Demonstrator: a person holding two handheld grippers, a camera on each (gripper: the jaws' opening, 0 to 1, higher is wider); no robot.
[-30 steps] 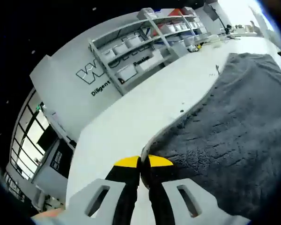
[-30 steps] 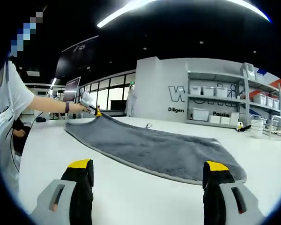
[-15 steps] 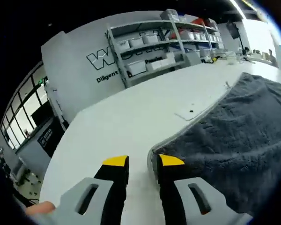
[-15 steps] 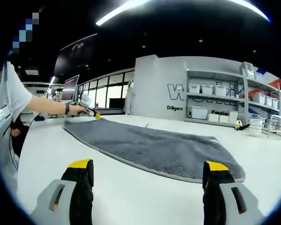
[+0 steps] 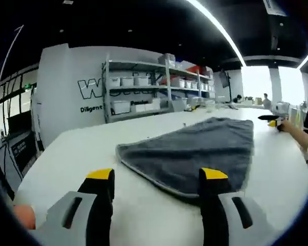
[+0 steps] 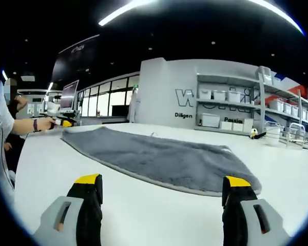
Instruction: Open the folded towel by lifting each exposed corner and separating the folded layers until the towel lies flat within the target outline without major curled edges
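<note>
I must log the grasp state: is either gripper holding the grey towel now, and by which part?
Nothing is held. The left gripper and right gripper both stand open, clear of the grey fluffy towel lying on the white table.

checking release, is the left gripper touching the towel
Apart. In the right gripper view the left gripper sits off the towel corner, white table between them.

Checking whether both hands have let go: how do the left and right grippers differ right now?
Little differs. The left gripper has its right jaw in front of the grey towel; the right gripper has both jaws over bare white table, short of the towel. Both are open, holding nothing, with yellow-tipped black jaws.
</note>
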